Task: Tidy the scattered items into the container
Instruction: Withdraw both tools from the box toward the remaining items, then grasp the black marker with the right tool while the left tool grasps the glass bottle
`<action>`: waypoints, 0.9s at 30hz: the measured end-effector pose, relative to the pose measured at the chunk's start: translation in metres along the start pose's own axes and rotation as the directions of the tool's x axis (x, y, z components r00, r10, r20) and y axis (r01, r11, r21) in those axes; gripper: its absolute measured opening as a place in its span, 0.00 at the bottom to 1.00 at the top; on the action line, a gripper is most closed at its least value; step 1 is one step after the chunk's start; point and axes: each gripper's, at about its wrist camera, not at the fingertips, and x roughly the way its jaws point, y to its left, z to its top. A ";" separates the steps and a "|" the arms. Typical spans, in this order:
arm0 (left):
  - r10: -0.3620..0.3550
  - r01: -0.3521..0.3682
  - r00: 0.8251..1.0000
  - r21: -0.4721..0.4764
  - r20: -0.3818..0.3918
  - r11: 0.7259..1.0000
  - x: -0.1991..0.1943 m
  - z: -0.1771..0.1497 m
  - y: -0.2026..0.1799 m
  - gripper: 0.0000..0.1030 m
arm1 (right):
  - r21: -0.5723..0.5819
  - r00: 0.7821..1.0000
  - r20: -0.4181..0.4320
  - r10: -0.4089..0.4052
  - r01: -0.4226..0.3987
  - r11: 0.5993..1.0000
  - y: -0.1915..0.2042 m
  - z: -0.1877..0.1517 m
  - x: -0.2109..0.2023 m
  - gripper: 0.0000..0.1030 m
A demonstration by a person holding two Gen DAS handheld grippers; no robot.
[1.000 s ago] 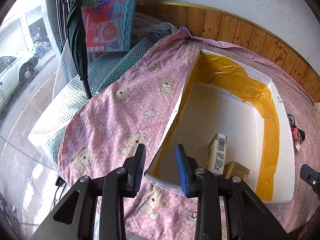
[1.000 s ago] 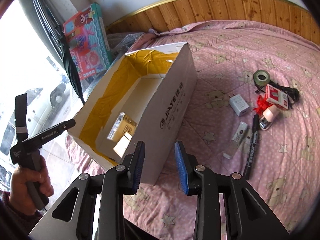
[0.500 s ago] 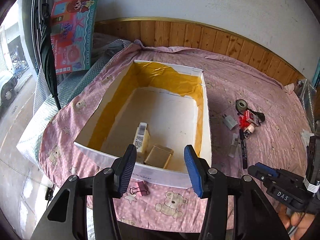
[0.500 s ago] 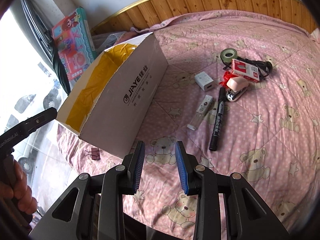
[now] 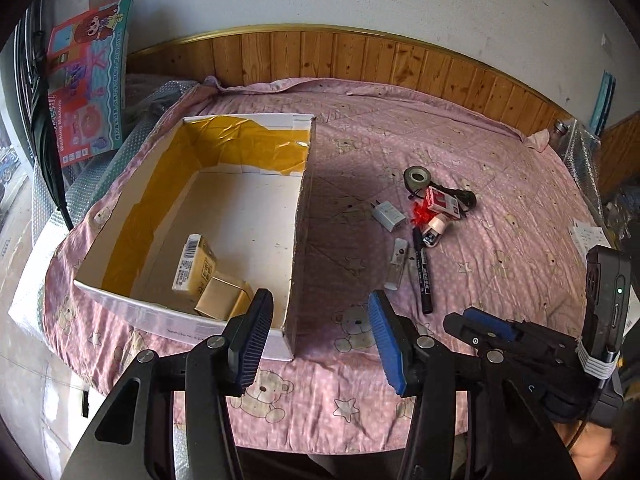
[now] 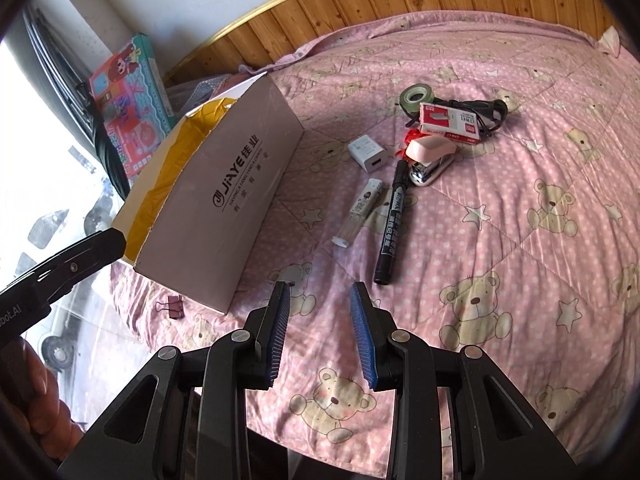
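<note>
A white cardboard box [image 5: 300,240] [image 6: 224,200] lined with yellow tape sits on the pink bear-print cloth; two small cartons [image 5: 196,268] lie inside. Right of it lie a black marker [image 5: 423,272] [image 6: 392,222], a clear tube [image 5: 397,264] [image 6: 360,208], a white charger plug [image 5: 387,215] [image 6: 367,154], a pink stapler [image 6: 430,156], a red staple box [image 6: 450,120], a tape roll [image 6: 416,95] and a black cable [image 6: 480,110]. My left gripper [image 5: 320,316] hangs open over the box's near right corner. My right gripper [image 6: 320,308] hangs open and empty, short of the marker's tip.
A pink binder clip [image 6: 173,305] lies on the cloth by the box's near corner. A toy carton [image 5: 90,92] and a folded umbrella [image 5: 44,152] lean at the far left. Wooden panelling [image 5: 360,56] rims the round table. The cloth on the right [image 6: 540,240] is bare.
The left view swung right and pulled back from the box's left edge to its near right corner, and its jaws spread wider. The right gripper shifted right, toward the scattered items.
</note>
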 end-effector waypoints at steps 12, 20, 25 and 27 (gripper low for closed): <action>-0.060 0.064 0.996 0.054 -0.063 0.996 0.029 -0.001 -0.045 0.50 | 0.070 1.000 -0.015 -0.024 0.025 0.997 -0.038 -0.001 0.008 0.33; -0.129 0.136 0.983 0.046 -0.127 0.990 0.066 0.003 -0.064 0.50 | 0.074 0.998 -0.048 -0.037 0.041 0.996 -0.052 0.006 0.027 0.33; -0.134 0.142 0.978 0.043 -0.159 0.989 0.089 0.007 -0.068 0.50 | 0.055 0.997 -0.063 -0.048 0.051 0.997 -0.053 0.022 0.051 0.33; -0.136 0.144 0.976 0.036 -0.171 0.989 0.098 0.009 -0.067 0.50 | 0.045 0.996 -0.069 -0.047 0.050 0.998 -0.052 0.029 0.062 0.33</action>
